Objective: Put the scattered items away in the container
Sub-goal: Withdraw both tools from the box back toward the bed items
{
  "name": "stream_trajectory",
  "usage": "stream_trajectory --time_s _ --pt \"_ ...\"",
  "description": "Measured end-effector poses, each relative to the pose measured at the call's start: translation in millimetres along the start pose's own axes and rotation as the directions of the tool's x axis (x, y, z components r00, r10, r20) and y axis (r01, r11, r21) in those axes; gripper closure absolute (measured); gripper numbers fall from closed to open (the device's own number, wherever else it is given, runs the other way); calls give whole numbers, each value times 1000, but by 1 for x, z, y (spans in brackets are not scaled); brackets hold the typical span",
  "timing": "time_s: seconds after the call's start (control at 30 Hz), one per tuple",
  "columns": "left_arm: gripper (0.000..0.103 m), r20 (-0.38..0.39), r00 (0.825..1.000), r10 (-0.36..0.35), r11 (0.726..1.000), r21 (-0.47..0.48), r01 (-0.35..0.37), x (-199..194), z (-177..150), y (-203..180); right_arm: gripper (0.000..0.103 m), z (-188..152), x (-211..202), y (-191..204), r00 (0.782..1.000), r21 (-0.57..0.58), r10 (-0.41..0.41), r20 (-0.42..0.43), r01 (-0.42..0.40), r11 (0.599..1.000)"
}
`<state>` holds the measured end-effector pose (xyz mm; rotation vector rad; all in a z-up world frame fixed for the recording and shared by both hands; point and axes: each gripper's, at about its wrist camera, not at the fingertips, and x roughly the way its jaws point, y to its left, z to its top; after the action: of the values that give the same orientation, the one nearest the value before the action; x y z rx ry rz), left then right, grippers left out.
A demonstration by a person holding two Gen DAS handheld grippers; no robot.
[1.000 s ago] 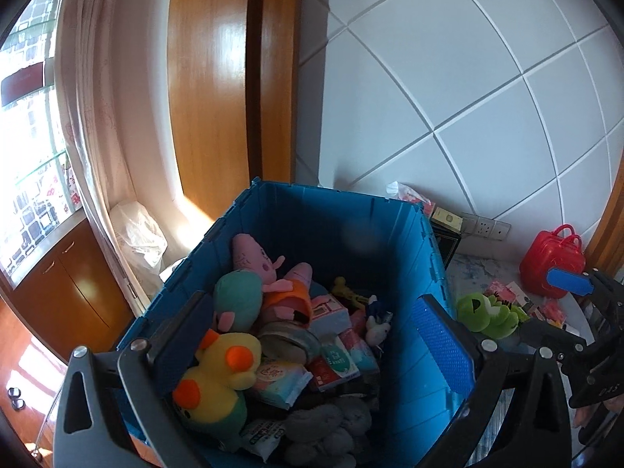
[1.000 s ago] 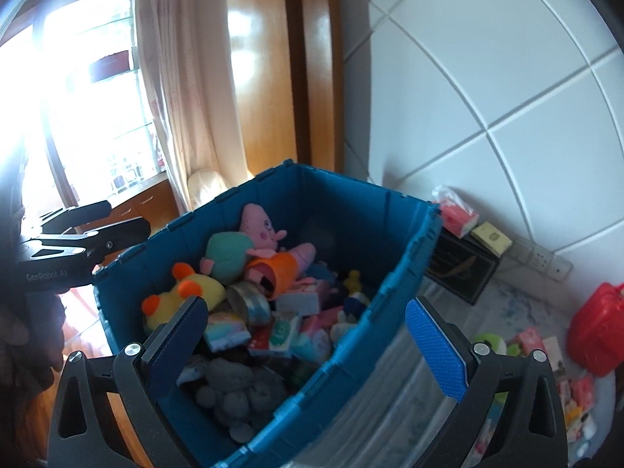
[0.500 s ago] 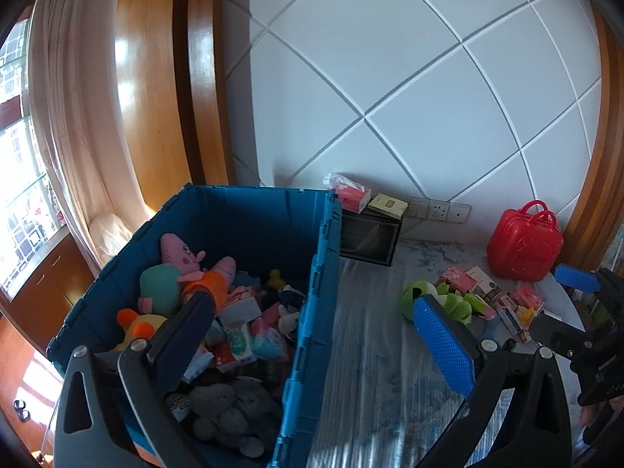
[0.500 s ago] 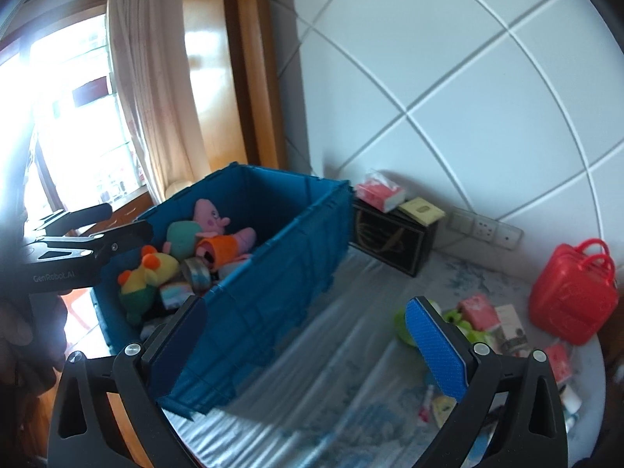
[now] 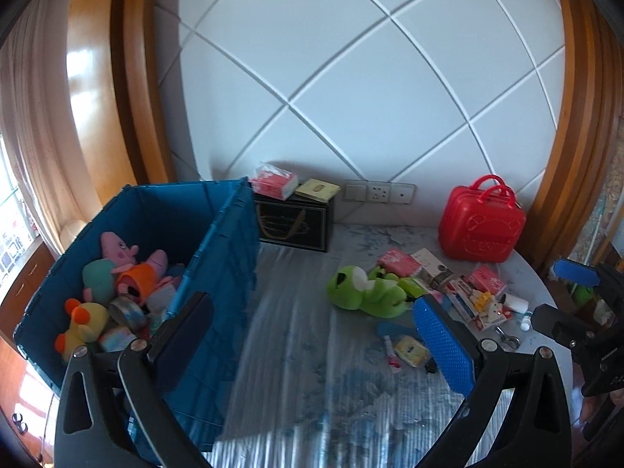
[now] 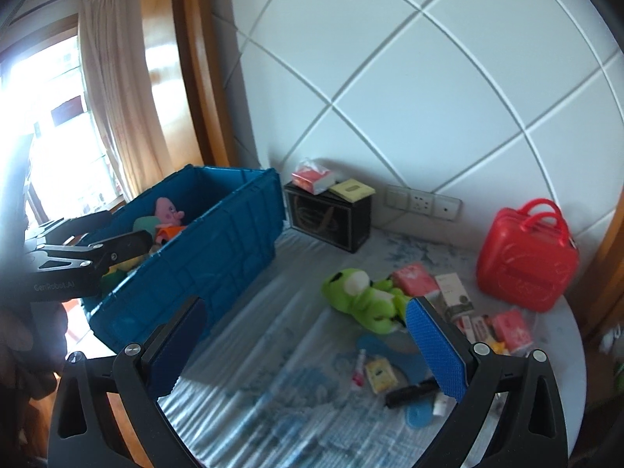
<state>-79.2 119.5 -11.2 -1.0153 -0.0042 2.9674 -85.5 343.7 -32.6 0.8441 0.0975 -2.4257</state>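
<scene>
A blue crate (image 5: pixel 218 257) stands at the table's left, holding plush toys and small packs; it also shows in the right wrist view (image 6: pixel 218 249). A green frog plush (image 5: pixel 364 286) lies on the table to its right, also in the right wrist view (image 6: pixel 360 296). Around it lie pink packs (image 5: pixel 399 263), boxes, a yellow pack (image 6: pixel 380 372) and small tubes. My left gripper (image 5: pixel 312 335) is open and empty beside the crate's near corner. My right gripper (image 6: pixel 308 345) is open and empty above the table, left of the scattered items.
A red toy suitcase (image 5: pixel 481 224) stands at the back right by the wall. A black box (image 5: pixel 294 222) with a tissue pack and a yellow box on top sits behind the crate. Wall sockets (image 5: pixel 378 193) are behind. The round table's edge (image 6: pixel 577 382) curves at right.
Both grippers have swung right, from over the crate's contents to the table with the scattered items. Both stayed open and empty.
</scene>
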Motion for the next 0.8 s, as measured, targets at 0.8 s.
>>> stream_trajectory --time_s 0.8 --pt "0 -214 970 -118 978 142 150 111 -47 -68 0 -108 -2 -116 948 207 -259 -187 296 933"
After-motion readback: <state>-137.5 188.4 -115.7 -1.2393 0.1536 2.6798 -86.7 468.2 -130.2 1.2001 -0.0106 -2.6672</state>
